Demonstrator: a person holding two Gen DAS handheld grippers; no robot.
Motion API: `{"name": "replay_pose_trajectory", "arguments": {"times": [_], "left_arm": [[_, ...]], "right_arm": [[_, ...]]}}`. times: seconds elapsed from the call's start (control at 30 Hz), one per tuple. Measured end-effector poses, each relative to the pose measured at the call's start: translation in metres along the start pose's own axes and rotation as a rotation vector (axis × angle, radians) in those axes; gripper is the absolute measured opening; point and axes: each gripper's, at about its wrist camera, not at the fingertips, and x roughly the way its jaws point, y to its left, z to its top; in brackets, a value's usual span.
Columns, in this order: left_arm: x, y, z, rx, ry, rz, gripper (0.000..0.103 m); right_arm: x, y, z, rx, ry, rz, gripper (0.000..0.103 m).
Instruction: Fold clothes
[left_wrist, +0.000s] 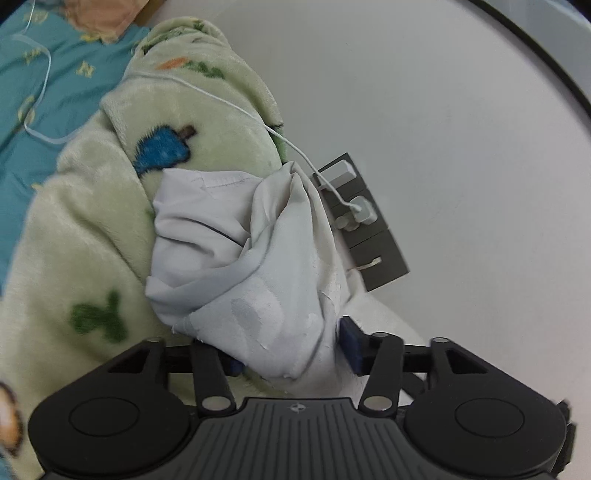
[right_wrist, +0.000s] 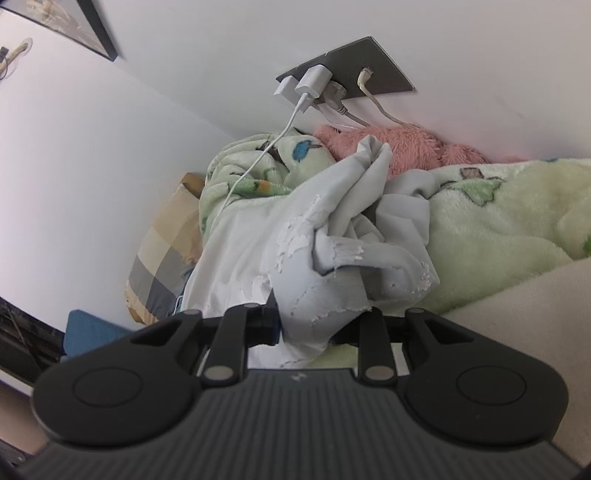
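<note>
Currently both grippers are working one bunched pale-grey garment (left_wrist: 236, 266) lying on the green blanket (left_wrist: 85, 236) by the wall outlet (left_wrist: 373, 236). Left gripper (left_wrist: 291, 354) is standing wide, cloth between the jaws but loose on the right pad. Right gripper (right_wrist: 317, 325) is narrow, pinching cloth, probably to spread it flat. No containers showing.

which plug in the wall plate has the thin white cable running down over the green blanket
The big white charger block, second from left on the grey wall plate. Its thin cable drapes over the green blanket; the others' thicker leads drop behind the pink fluff.
</note>
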Motion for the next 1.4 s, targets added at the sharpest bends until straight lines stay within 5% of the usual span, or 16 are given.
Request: {"name": "replay_pose_trajectory", "arguments": {"times": [0.17,0.3,0.57,0.67,0.97,1.4], "left_arm": [[-0.036,-0.022,-0.003,0.166,0.022,0.110,0.082],[-0.091,-0.056,-0.028,0.320,-0.048,0.155,0.096],[-0.200,-0.125,-0.090,0.500,-0.180,0.200,0.103],[-0.229,-0.138,-0.113,0.557,-0.238,0.228,0.103],[-0.299,-0.143,-0.175,0.677,-0.342,0.364,0.103],[-0.350,-0.129,-0.206,0.679,-0.380,0.350,0.103]], "right_arm": [[-0.043,0.019,-0.024,-0.176,-0.051,-0.067,0.040],[-0.082,0.039,-0.045,-0.304,-0.124,-0.083,0.053],[-0.141,0.084,-0.096,-0.502,-0.262,-0.085,0.060],[-0.160,0.095,-0.116,-0.535,-0.302,-0.055,0.086],[-0.198,0.110,-0.178,-0.619,-0.368,-0.058,0.085],[-0.205,0.129,-0.247,-0.659,-0.417,-0.121,0.085]]}}
